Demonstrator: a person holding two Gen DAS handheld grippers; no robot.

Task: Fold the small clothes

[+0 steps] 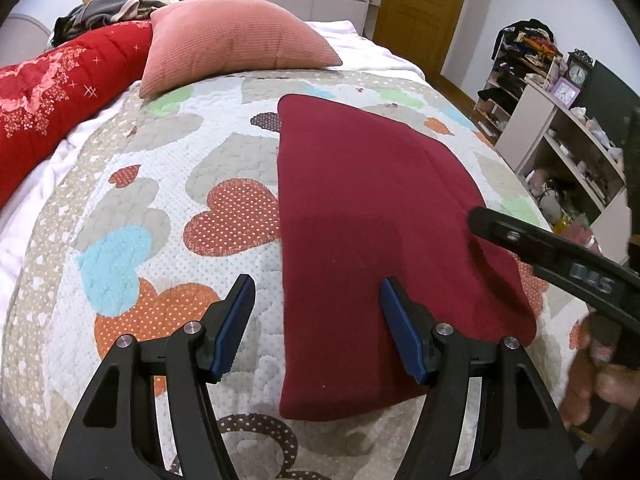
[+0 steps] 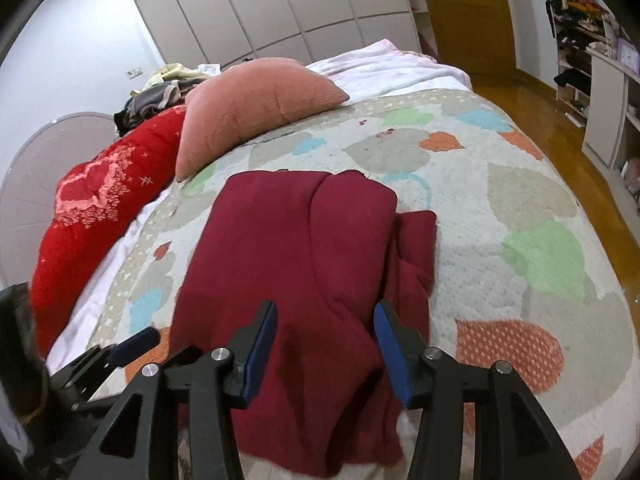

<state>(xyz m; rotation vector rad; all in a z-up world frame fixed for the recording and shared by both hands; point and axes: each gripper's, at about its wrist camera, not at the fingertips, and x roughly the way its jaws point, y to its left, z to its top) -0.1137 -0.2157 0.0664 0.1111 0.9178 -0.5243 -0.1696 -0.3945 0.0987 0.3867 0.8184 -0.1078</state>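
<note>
A dark red garment (image 1: 372, 216) lies folded flat on the heart-patterned quilt (image 1: 168, 184). My left gripper (image 1: 318, 292) is open and empty, hovering over the garment's near left edge. The right gripper's finger (image 1: 520, 240) reaches in over its right edge. In the right wrist view the garment (image 2: 288, 248) lies ahead with a rumpled fold on its right side. My right gripper (image 2: 326, 320) is open and empty just above its near end. The left gripper's fingertip (image 2: 134, 344) shows at the lower left.
A pink pillow (image 1: 236, 40) and a red quilted blanket (image 1: 52, 92) lie at the far left of the bed, with a pile of clothes (image 1: 104, 8) behind. Shelves (image 1: 560, 140) stand to the right, beside a wooden door (image 1: 424, 4).
</note>
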